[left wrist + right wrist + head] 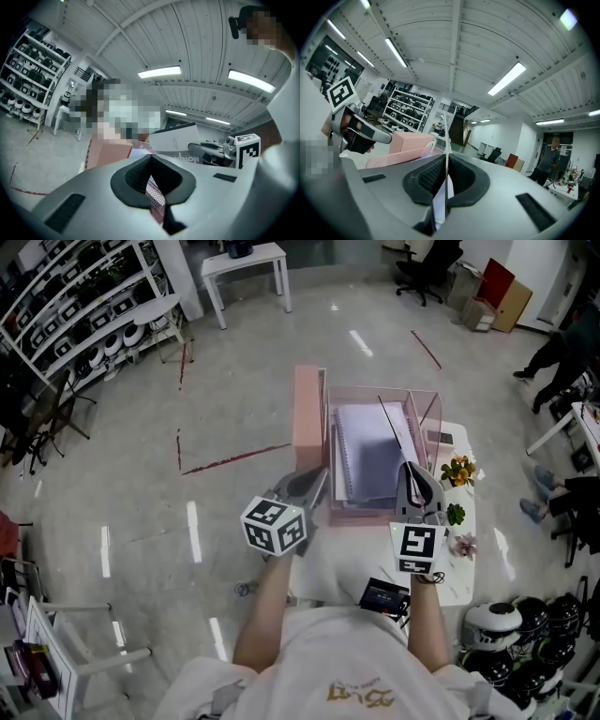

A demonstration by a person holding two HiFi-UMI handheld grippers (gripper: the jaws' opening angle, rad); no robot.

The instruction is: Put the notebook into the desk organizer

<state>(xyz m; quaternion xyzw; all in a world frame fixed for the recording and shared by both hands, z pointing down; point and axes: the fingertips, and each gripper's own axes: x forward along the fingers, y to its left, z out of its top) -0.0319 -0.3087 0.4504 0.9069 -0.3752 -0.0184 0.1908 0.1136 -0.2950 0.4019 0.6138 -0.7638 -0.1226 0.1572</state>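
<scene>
Notebook (pixel 367 460): spiral-bound, pale lavender. It sat tilted inside the pink desk organizer (pixel 307 418), with the spiral edge low at 9 o'clock and the opposite edge raised.

Right gripper (pixel 415 486): at the organizer's 5 o'clock. Its jaws were clamped on the notebook's thin raised edge, which was seen edge-on.

Left gripper (pixel 314 486): at 7 o'clock. Its jaws were closed on the organizer's pink mesh wall.

White table (pixel 461 568): beneath the organizer.

Small flower pots (pixel 458 470): at 3 o'clock.
</scene>
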